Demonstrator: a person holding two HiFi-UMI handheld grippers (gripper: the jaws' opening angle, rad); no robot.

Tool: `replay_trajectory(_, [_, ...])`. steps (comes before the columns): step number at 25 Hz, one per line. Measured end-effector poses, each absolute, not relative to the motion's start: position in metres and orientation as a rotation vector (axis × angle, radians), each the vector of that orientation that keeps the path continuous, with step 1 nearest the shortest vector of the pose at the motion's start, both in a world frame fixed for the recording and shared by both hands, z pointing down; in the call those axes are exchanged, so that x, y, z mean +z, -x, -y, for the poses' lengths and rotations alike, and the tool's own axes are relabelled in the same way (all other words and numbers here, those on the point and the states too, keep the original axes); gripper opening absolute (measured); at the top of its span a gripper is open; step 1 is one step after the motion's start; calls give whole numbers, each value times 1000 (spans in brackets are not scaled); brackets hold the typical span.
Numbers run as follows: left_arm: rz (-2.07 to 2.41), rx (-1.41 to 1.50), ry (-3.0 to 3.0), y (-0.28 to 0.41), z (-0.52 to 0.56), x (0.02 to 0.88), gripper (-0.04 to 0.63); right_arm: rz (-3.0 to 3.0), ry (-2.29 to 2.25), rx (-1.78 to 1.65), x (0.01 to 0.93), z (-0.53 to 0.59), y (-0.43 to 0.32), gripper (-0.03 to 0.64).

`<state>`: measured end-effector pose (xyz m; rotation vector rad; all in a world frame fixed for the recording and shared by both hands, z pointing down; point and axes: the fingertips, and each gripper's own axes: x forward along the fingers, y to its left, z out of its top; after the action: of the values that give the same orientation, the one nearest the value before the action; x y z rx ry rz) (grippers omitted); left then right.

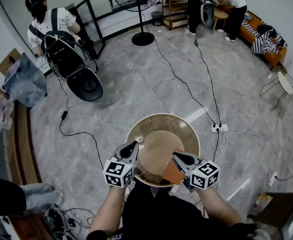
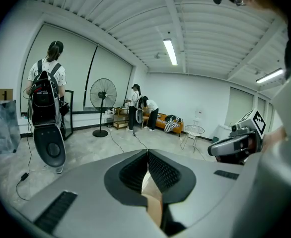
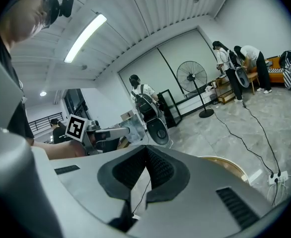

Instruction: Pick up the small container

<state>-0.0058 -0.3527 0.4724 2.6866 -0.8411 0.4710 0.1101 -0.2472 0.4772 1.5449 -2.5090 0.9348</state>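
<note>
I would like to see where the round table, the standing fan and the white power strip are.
round table (image 1: pixel 159 139): head view, bare top surface.
standing fan (image 1: pixel 143 38): head view, round base.
white power strip (image 1: pixel 219 128): head view, its body.

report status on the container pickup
Left hand-held gripper shut, right hand-held gripper shut, both empty over the round table. Small pale item at left tip, maybe the container, not gripped. Orange block beside the right one.

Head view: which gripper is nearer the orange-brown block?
The right gripper: the orange-brown block sits right beside it, while the left gripper is at the other side of the round table.
</note>
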Motion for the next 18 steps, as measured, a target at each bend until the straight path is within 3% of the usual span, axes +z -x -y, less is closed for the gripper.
replay_trajectory(18, [804,548,-2619,-1,466,663,17,2395,-1354,1103,629,365,-73,14])
